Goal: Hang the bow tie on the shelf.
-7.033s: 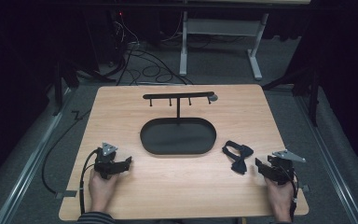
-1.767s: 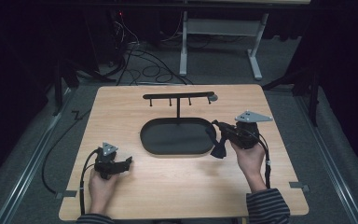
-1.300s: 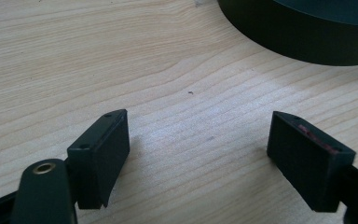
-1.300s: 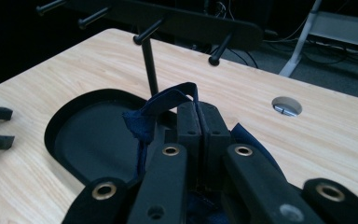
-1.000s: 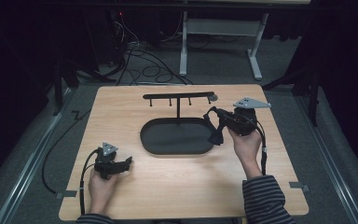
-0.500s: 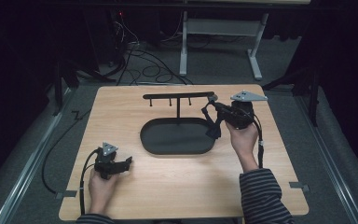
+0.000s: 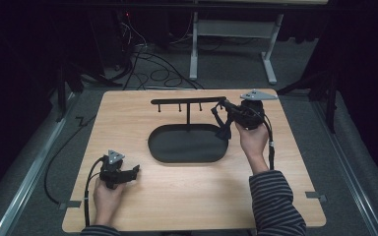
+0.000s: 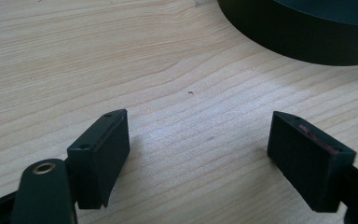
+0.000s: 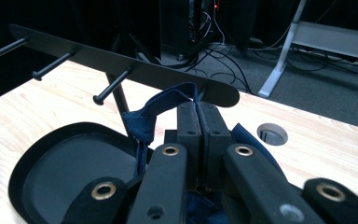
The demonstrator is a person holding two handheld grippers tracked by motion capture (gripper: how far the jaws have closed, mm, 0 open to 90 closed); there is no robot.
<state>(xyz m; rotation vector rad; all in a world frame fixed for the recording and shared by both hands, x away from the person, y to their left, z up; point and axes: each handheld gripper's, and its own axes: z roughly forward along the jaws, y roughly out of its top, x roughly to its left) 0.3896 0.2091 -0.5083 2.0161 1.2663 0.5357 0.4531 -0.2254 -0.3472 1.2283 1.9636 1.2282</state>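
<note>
Blue strap carried up to the peg rack

Lower left of the high view, the left gripper [image 7: 134, 170] rests open and empty on the wooden table [image 7: 187, 206]. Upper right, the right gripper [image 7: 223, 105], clamped on a dark blue fabric strap [image 9: 165, 106], has risen from beside the black oval tray [image 7: 187, 143] to the rightmost peg of the rack [image 7: 188, 101], so hanging looks imminent.

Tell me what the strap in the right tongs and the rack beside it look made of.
Strap: dark blue woven fabric, matte; it folds limply in the right tongs. Rack: probably black-painted metal; thin rigid bar, slight sheen, stiff pegs.
</note>
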